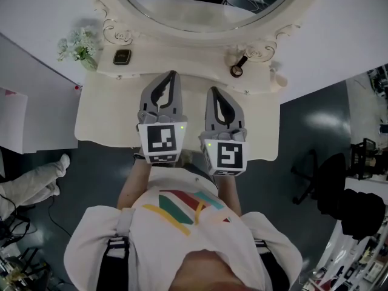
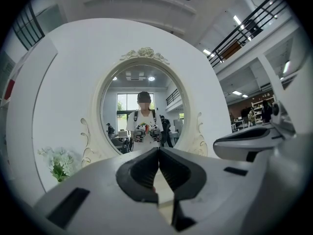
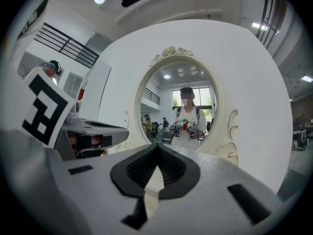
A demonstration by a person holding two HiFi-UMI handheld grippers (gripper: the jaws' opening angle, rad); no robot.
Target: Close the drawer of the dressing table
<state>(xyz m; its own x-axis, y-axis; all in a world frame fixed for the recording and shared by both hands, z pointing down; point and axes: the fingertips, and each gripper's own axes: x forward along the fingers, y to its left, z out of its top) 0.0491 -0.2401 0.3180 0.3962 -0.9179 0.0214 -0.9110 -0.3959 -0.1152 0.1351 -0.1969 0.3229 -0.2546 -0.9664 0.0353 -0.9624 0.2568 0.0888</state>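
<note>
**A:** Head view, left to right. Flowers (image 1: 77,44) stand at 10 o'clock on the table (image 1: 109,120). Your left gripper (image 1: 173,74) has its jaws pressed together on nothing. Your right gripper (image 1: 213,91), just beside it, is likewise closed and empty. Both are held level over the top, tips toward the mirror (image 1: 206,14) at 12 o'clock.

**B:** And where is your drawer?

**A:** No view shows it. It would sit under the front edge, at 6 o'clock, where your grippers, arms and body cover the table. So you cannot read its face, its handle or how far out it stands.

**B:** Which step are you in, then?

**A:** The scene fits two stages. The drawer may stand out below your hands, waiting for a push. Or it may already be home, with your hands simply above the top. Whichever it is, what you need next is probably a clear sight of that front edge.
</note>
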